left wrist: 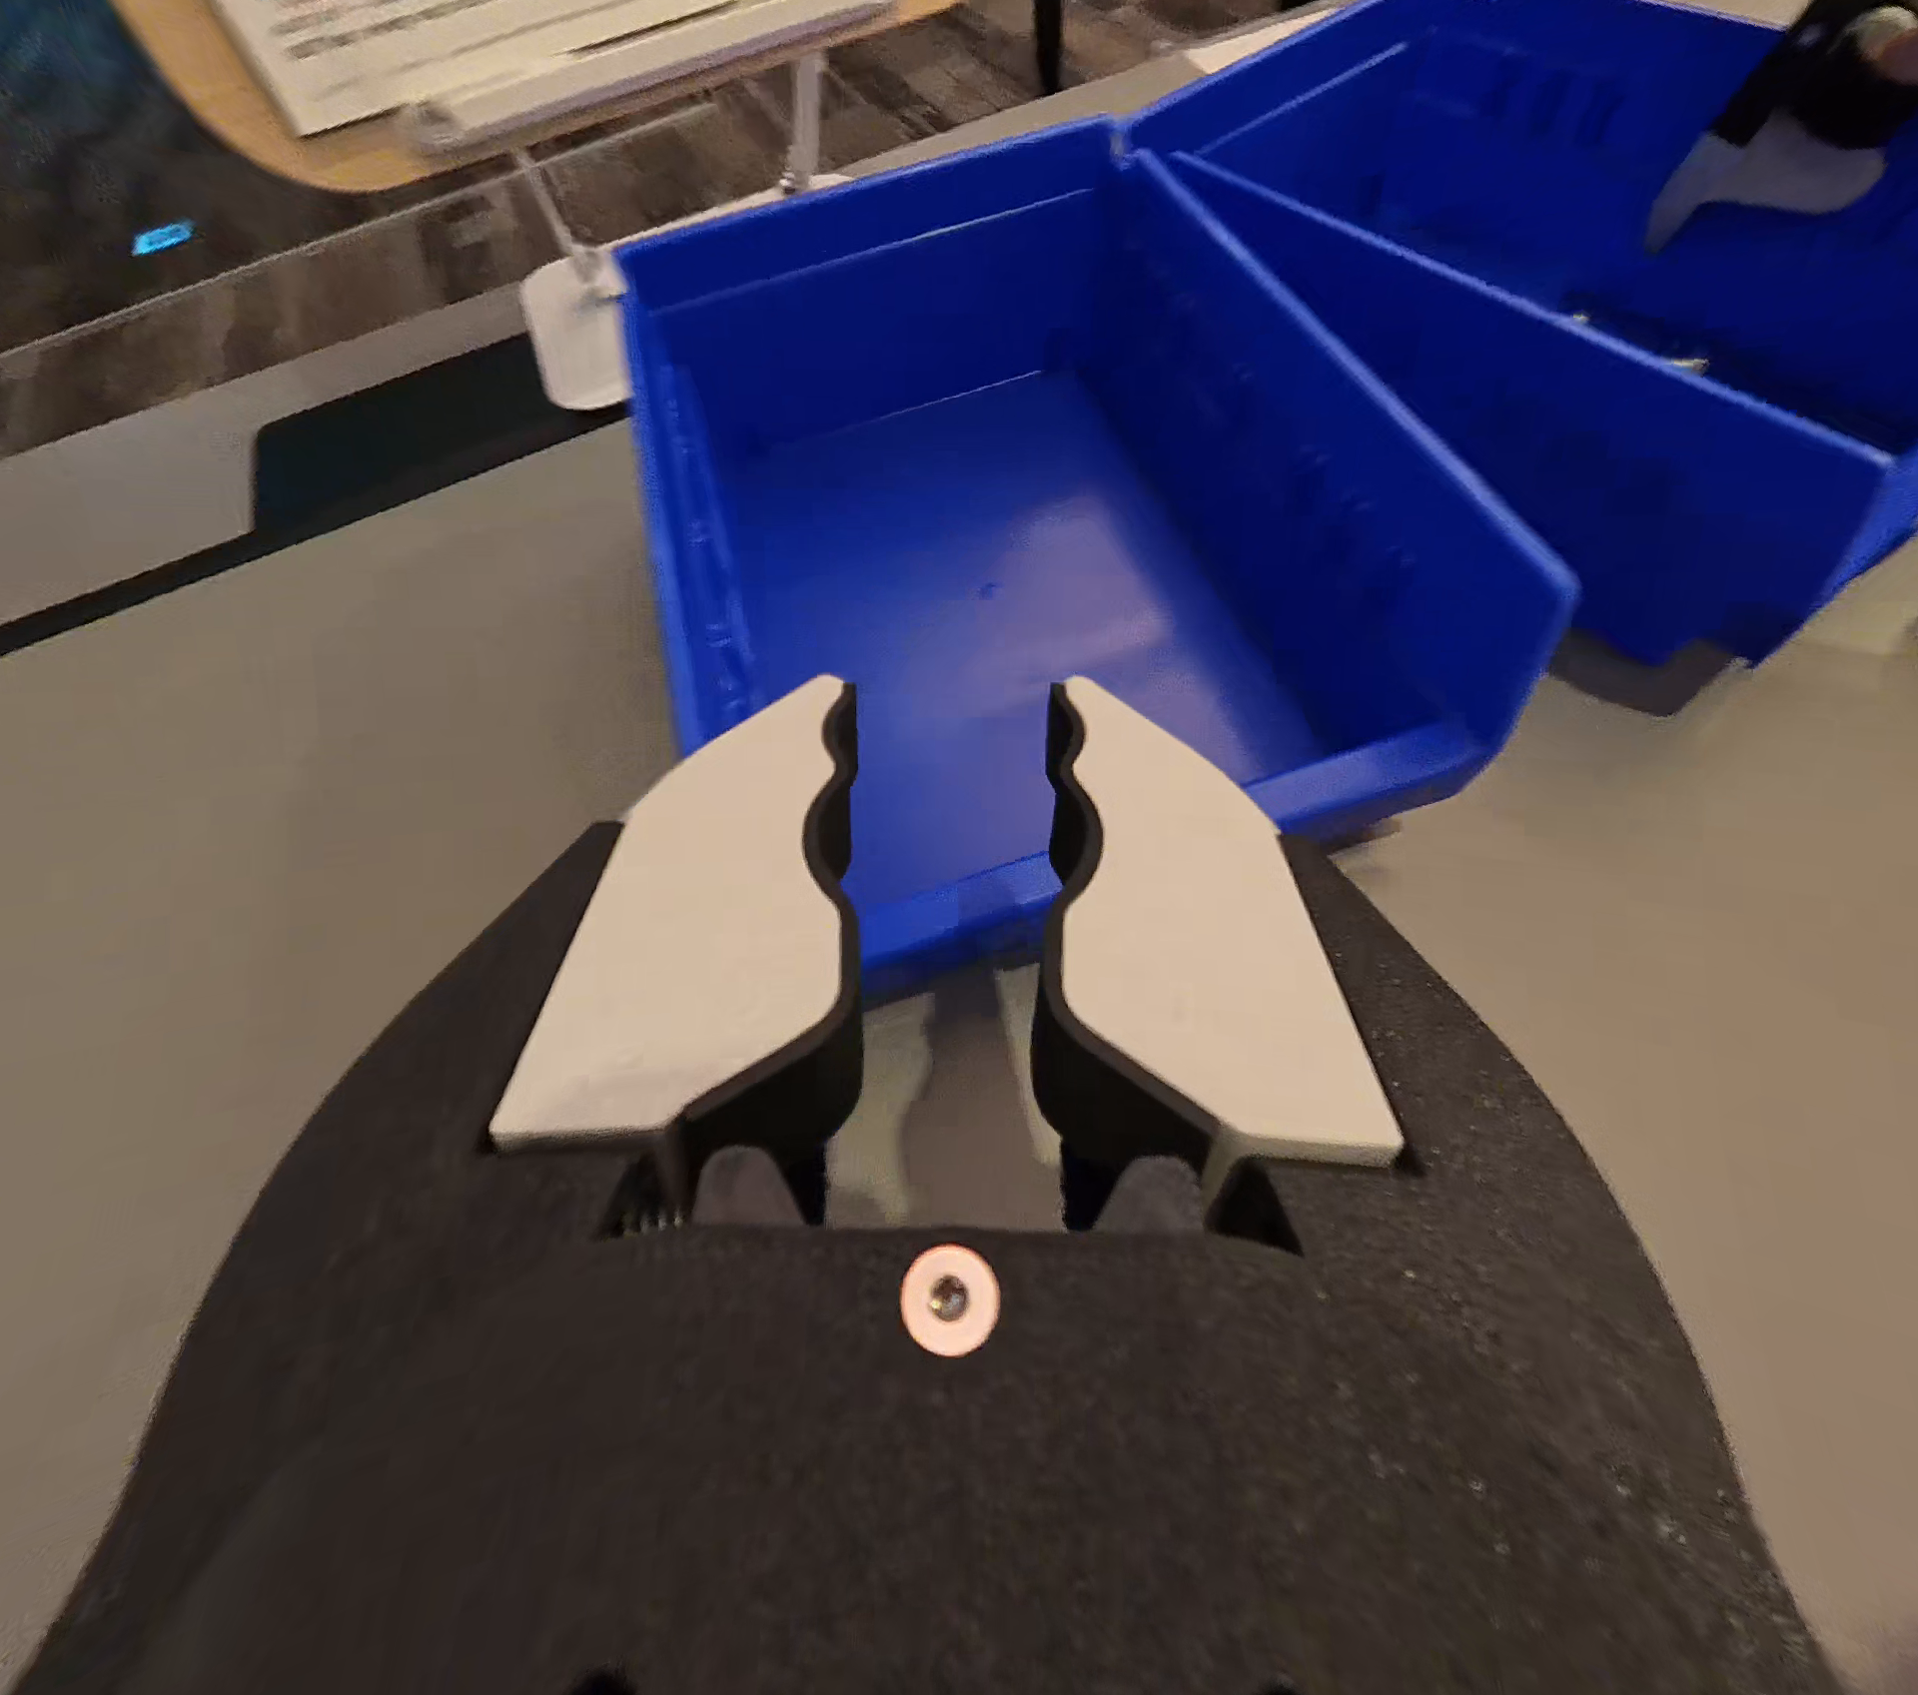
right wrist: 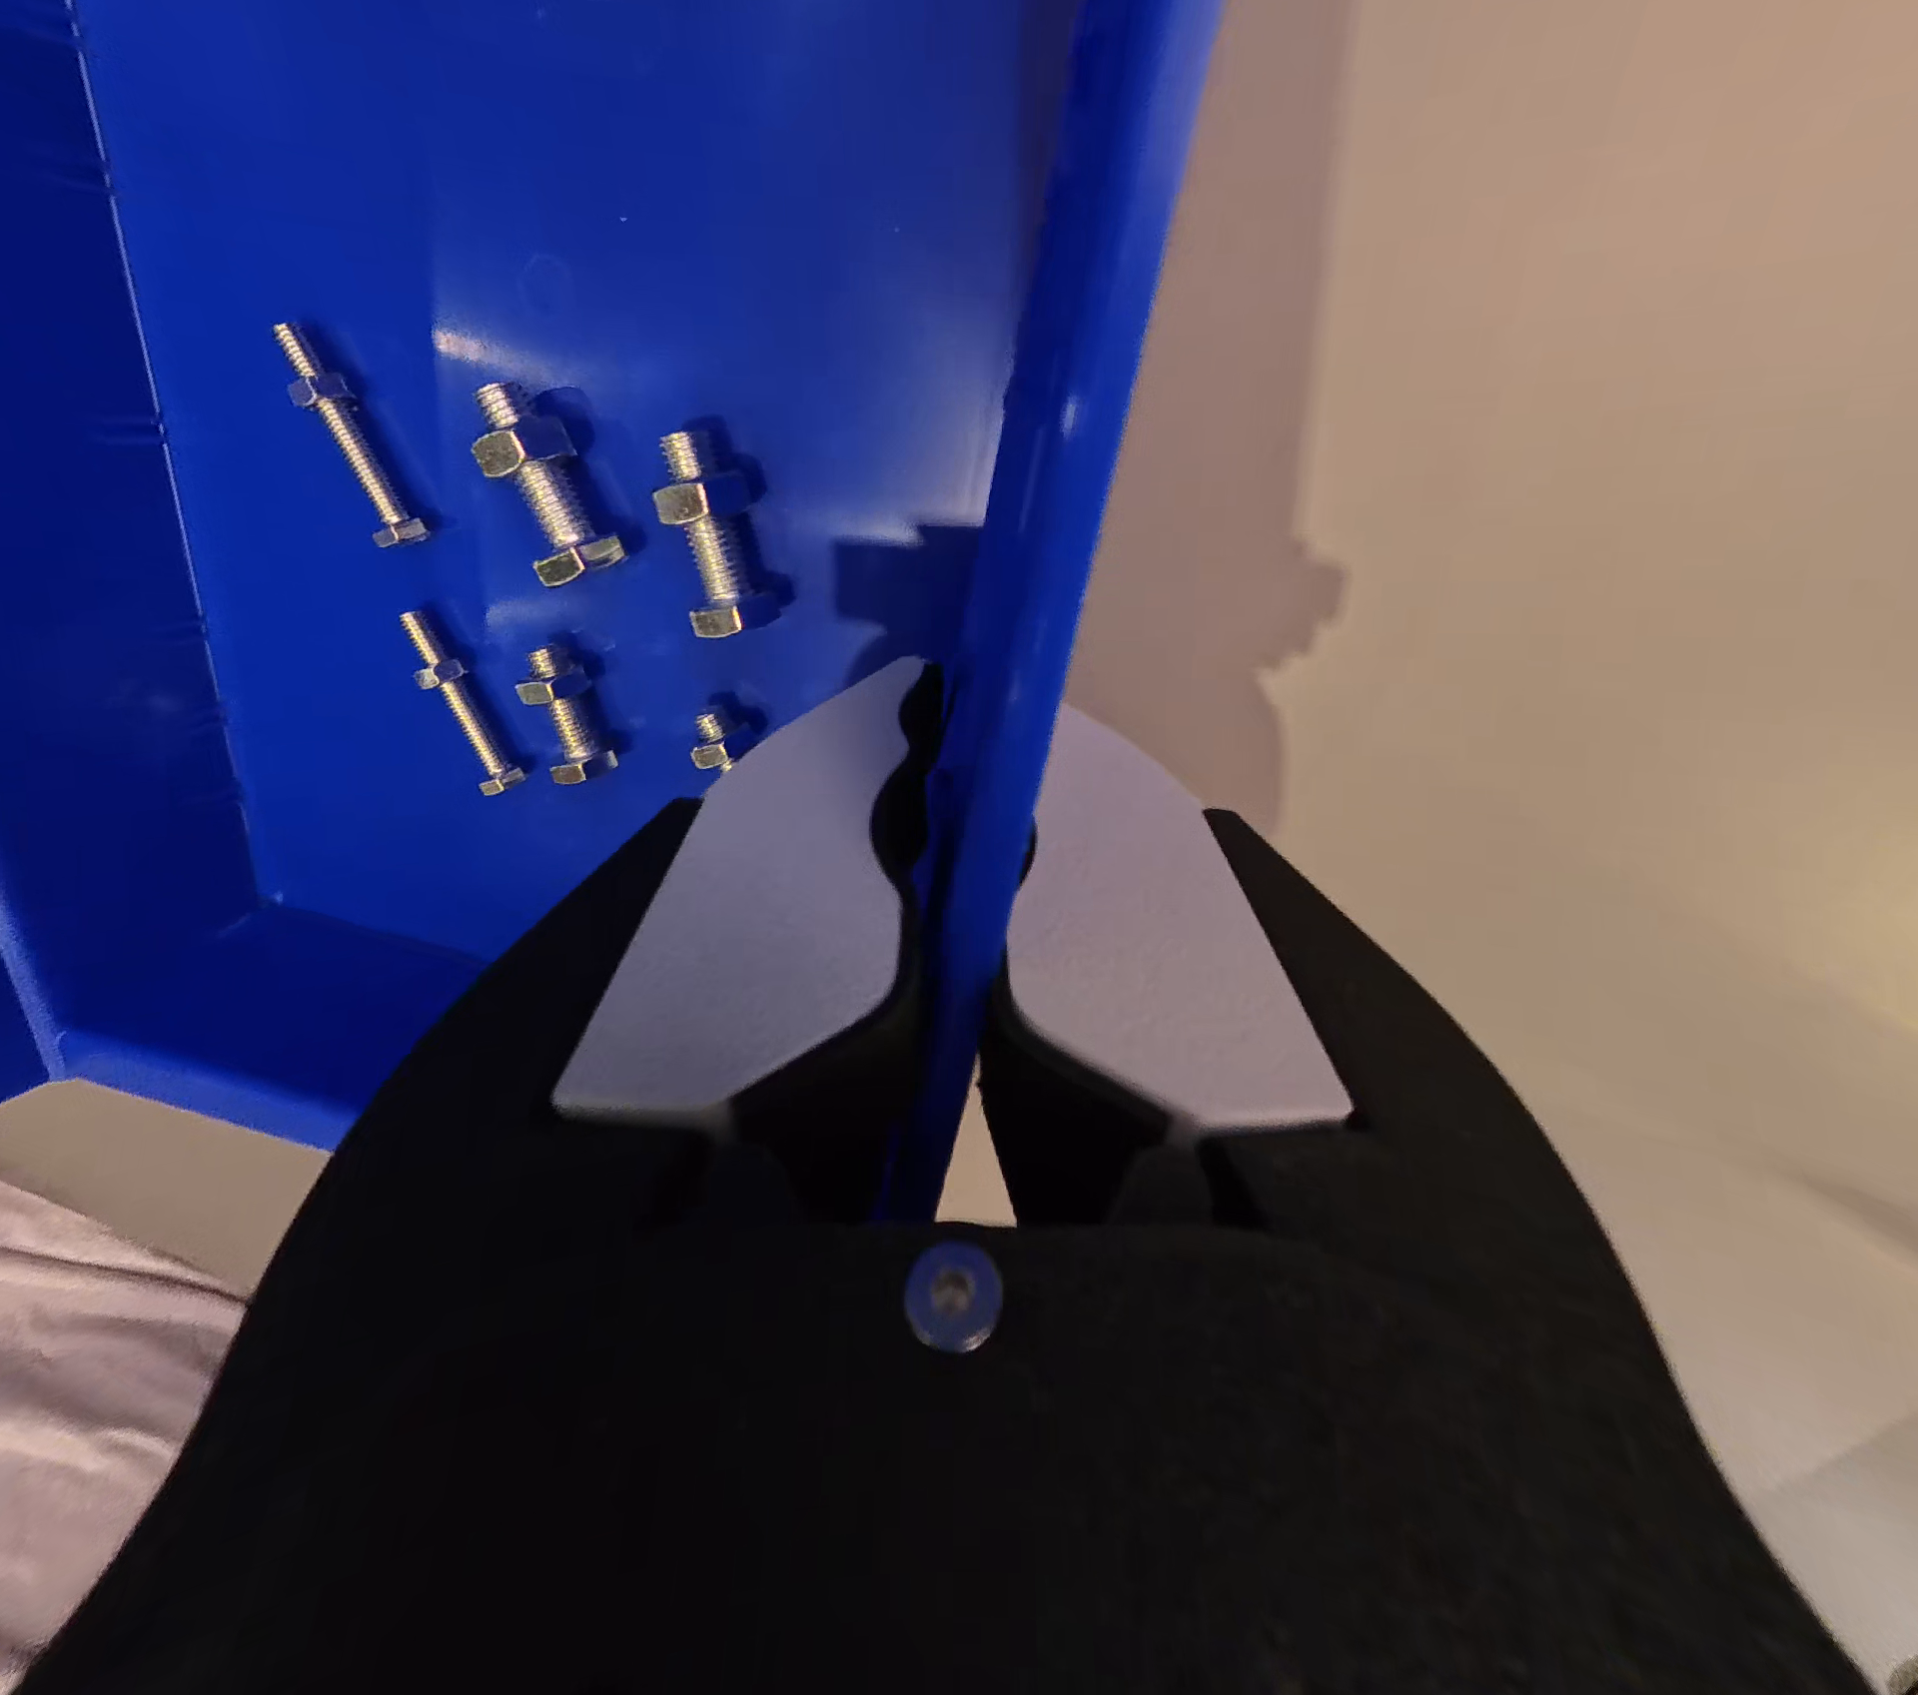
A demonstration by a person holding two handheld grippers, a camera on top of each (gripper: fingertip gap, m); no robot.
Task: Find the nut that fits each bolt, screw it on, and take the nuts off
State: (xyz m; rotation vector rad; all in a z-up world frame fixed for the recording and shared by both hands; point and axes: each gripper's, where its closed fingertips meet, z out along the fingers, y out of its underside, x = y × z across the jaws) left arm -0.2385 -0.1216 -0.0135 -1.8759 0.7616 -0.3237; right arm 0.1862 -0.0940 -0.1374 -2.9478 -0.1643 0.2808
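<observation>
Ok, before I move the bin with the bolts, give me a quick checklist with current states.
1. Right hand-held gripper clamped on the bin wall, one finger each side: ok.
2. Bolts lying on the bin floor, clear of the fingers: not ok, one sits partly under a finger.
3. Nuts on all six bolts: ok.
4. Left hand-held gripper open and empty: ok.
5. Other blue bin empty: ok.
6. Table space to the right of the held bin: cannot tell.

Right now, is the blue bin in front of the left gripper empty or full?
Empty. The blue bin shows only its bare floor; the bolts lie in the other bin.
</observation>
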